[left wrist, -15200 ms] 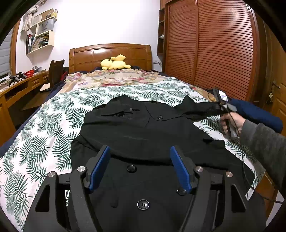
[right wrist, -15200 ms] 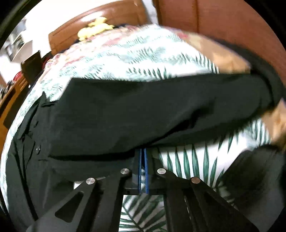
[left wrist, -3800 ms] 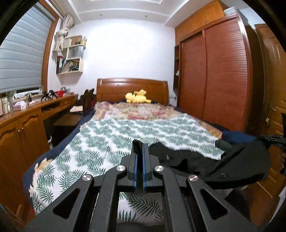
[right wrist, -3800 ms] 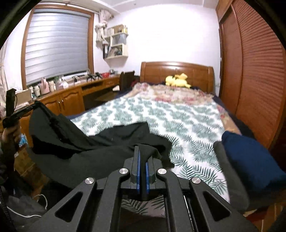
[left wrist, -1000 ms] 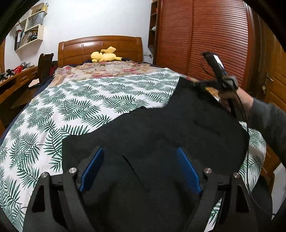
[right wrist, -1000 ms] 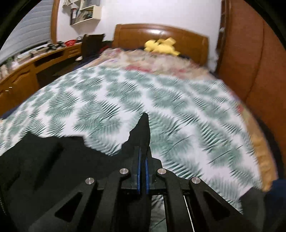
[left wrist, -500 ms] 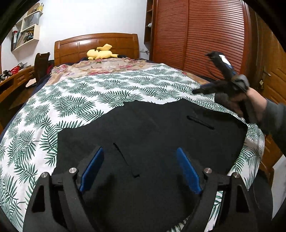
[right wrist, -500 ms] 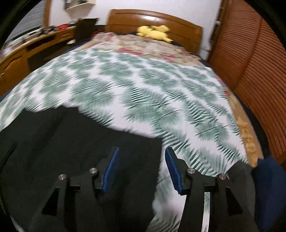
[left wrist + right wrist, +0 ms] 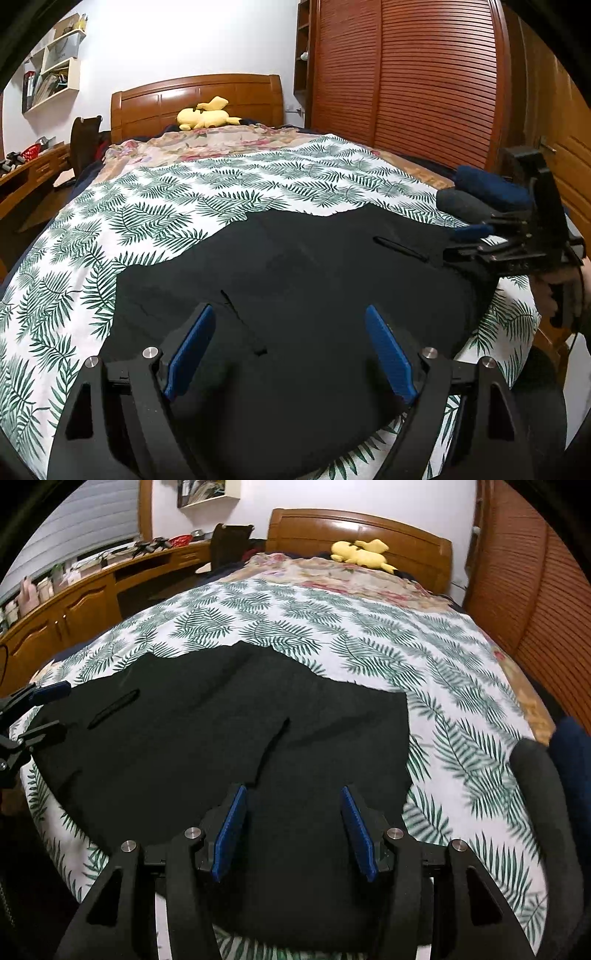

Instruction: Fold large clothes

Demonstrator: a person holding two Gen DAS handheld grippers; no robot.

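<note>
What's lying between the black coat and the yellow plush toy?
Only bedding: leaf-print sheet, then floral blanket, between black coat and yellow plush toy. Clearest in the right wrist view.

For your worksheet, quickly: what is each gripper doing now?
Left gripper: open, holding nothing.
Right gripper: open, just released the black garment.

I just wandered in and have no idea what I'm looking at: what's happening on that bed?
A person is folding a big black garment on the leaf-print bedspread, using a handheld gripper in each hand. At this moment the garment lies spread flat. The left gripper hovers open over its near edge. The right gripper has just been opening, with nothing pinched between its blue pads.
</note>
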